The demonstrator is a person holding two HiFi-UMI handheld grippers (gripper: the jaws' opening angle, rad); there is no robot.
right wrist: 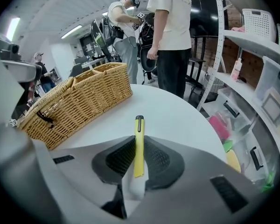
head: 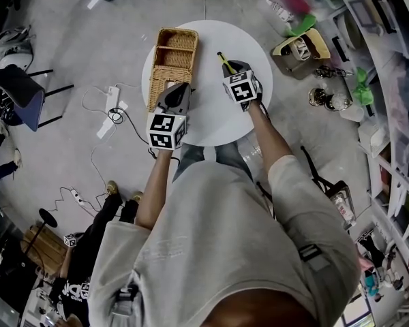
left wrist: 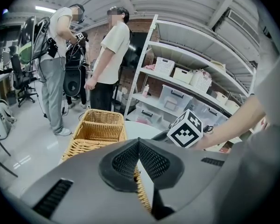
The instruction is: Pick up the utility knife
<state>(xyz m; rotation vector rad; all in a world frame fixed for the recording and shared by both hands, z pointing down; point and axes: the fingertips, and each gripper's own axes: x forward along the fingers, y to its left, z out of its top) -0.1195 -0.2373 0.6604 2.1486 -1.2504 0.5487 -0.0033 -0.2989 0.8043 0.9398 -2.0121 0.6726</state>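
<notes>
Head view: the right gripper (head: 230, 67) sat over the upper middle of the round white table (head: 211, 125). The yellow utility knife (head: 223, 60) stuck out of its tip toward the upper left. The left gripper (head: 179, 87) hung at the table's left, beside the wicker basket (head: 172, 63). Count: one knife, one basket, one table, two grippers.

Left gripper view: jaws pressed together with nothing between them. The basket was ahead at centre left and the right gripper's marker cube (left wrist: 189, 129) at centre right. Two people stood behind the basket.

Right gripper view: jaws were clamped on the knife (right wrist: 139, 143), pads on both flat sides, with its black-capped end poking out past the tips. I couldn't tell if it had cleared the tabletop.

My call for the lift: keep the clamp firm and raise straight up. The grip looked to sit on one end, so the knife could pivot. No wrist twist, stay clear of the basket, keep the left gripper parked.
</notes>
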